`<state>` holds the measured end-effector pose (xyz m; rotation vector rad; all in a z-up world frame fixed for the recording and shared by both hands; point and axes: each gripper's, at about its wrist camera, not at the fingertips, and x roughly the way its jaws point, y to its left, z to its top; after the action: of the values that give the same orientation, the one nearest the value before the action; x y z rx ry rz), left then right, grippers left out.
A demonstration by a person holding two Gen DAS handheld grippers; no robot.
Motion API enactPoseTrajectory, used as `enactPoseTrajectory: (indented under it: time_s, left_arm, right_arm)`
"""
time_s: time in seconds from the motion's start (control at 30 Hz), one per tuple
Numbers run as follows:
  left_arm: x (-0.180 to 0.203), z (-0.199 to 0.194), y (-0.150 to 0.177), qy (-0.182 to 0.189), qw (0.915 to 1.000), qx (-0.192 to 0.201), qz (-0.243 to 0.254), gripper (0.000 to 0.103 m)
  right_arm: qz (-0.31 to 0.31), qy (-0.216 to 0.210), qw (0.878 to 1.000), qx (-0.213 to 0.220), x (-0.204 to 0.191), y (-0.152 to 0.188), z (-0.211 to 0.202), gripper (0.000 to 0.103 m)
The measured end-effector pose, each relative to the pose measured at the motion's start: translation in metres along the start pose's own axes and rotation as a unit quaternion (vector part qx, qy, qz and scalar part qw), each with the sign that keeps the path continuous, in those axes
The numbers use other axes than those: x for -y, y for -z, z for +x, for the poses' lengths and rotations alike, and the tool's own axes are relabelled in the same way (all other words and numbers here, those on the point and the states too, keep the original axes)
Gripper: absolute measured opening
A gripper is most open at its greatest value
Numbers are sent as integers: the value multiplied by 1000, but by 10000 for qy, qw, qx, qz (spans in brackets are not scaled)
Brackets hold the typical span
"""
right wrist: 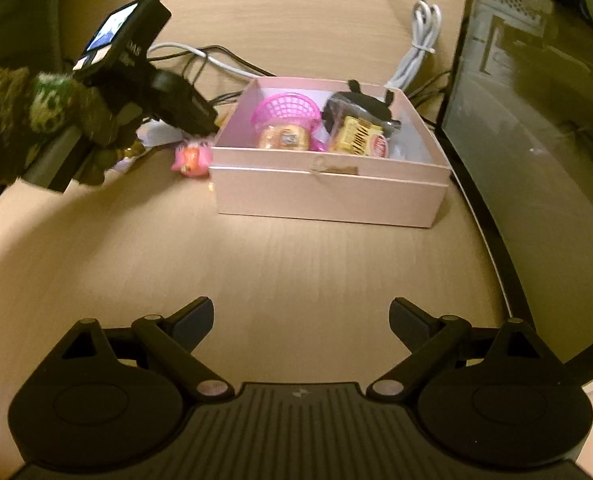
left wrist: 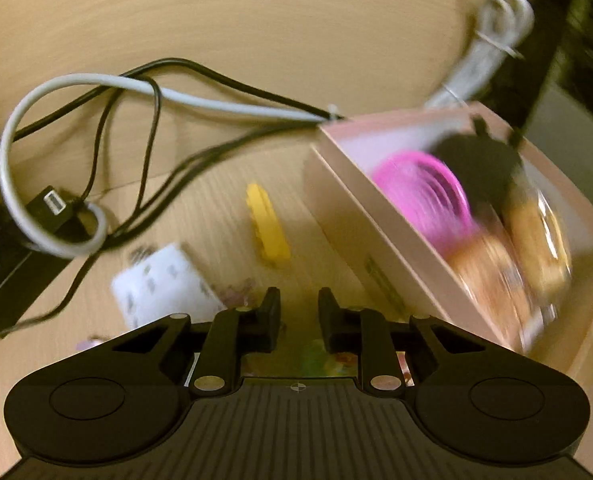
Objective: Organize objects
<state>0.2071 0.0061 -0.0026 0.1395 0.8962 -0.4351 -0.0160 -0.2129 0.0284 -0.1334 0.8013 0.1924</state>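
Note:
A pink box (right wrist: 328, 190) sits on the wooden table and holds a pink basket (right wrist: 286, 108), a wrapped bun (right wrist: 284, 138), a yellow snack pack (right wrist: 358, 136) and a black object (right wrist: 360, 102). The box also shows in the left wrist view (left wrist: 376, 232), blurred. My left gripper (left wrist: 298, 312) hovers left of the box with its jaws narrowly apart and nothing visible between them. Below it lie a yellow clip (left wrist: 266, 226), a white patterned packet (left wrist: 164, 280) and a pink toy (right wrist: 192, 158). My right gripper (right wrist: 300, 322) is wide open and empty, well in front of the box.
Black and grey cables (left wrist: 96, 92) and a black adapter (left wrist: 52, 204) lie left of the box. A bundled white cable (right wrist: 422, 44) lies behind it. A dark monitor (right wrist: 536, 120) stands at the right table edge. A gloved hand (right wrist: 36, 120) holds the left gripper.

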Motion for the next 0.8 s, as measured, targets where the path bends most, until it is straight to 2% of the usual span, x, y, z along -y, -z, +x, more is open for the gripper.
enactPoseTrajectory:
  time_s: [0.23, 0.4, 0.63, 0.73, 0.8]
  left_arm:
    - [18, -36, 48, -60, 9998, 33, 185, 24]
    - [21, -74, 86, -178, 9998, 34, -99, 24]
    - [13, -115, 135, -63, 9972, 178, -718, 27]
    - [-6, -149, 152, -284, 9872, 722, -1397, 27]
    - [-14, -163, 164, -460, 9822, 755, -1655, 28]
  right_arm:
    - [-201, -203, 9996, 75, -13, 8, -9, 97]
    - [-254, -338, 9991, 73, -21, 16, -14, 98]
    - [-382, -404, 9984, 106, -29, 20, -14, 102]
    - [-425, -407, 9982, 128, -30, 19, -9, 103]
    - [-417, -391, 9983, 70, -31, 19, -1, 103]
